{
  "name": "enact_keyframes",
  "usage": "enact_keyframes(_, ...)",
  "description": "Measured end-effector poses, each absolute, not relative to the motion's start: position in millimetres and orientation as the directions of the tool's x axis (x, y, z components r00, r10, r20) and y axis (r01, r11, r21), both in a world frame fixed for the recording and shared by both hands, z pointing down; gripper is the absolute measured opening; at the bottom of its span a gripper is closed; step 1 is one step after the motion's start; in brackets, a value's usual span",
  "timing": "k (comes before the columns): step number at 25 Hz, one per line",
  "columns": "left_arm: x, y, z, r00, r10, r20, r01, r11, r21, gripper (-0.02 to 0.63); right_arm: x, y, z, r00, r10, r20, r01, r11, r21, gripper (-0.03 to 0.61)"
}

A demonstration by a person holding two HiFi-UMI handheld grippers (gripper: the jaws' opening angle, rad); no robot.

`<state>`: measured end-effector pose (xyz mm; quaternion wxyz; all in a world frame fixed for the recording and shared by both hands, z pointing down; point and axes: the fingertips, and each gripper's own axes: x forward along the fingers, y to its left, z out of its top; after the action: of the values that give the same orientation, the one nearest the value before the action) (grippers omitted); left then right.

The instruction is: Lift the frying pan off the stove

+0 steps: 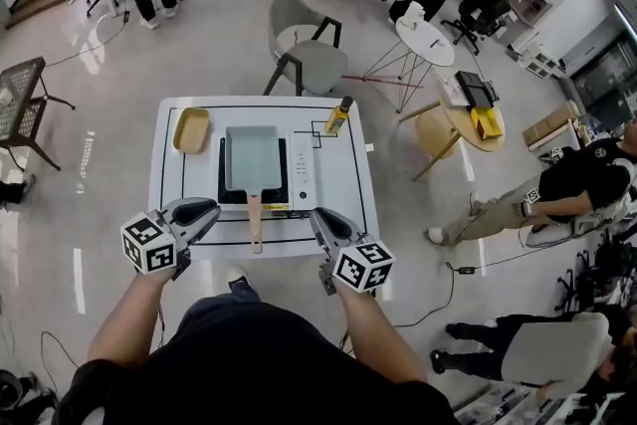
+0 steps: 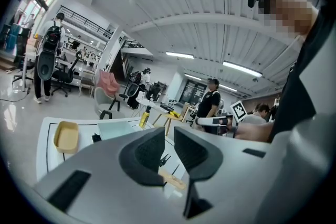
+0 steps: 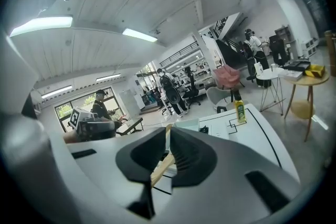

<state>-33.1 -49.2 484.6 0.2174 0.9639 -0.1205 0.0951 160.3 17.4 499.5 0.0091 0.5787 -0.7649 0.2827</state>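
Note:
A pale green rectangular frying pan point(image 1: 251, 160) sits on the portable stove point(image 1: 302, 172) on the white table point(image 1: 343, 176). Its wooden handle point(image 1: 255, 220) points toward me. My left gripper point(image 1: 207, 210) hovers at the table's front edge, left of the handle, jaws nearly together and empty. My right gripper point(image 1: 318, 215) hovers right of the handle, shut and empty. In the left gripper view the left gripper point(image 2: 169, 138) shows the pan point(image 2: 115, 127) beyond it. In the right gripper view the handle point(image 3: 161, 166) shows past the closed right gripper point(image 3: 168, 136).
A yellow tray point(image 1: 191, 129) lies left of the stove and a yellow oil bottle point(image 1: 338, 114) stands at the back right of the table. A grey chair point(image 1: 304, 45) stands behind the table. A seated person point(image 1: 557, 194) is off to the right.

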Motion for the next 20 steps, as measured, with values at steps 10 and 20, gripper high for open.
enact_keyframes(10, -33, -81, 507, 0.953, -0.178, 0.245, -0.273, -0.853, 0.446, 0.068, 149, -30, 520, -0.375, -0.847, 0.377, -0.878, 0.194, -0.439, 0.029)
enact_keyframes(20, -25, -91, 531, 0.958, -0.122, 0.261, -0.245, -0.821, 0.515, 0.109, 132, -59, 538, -0.422, -0.809, 0.409, -0.853, 0.201, -0.481, 0.037)
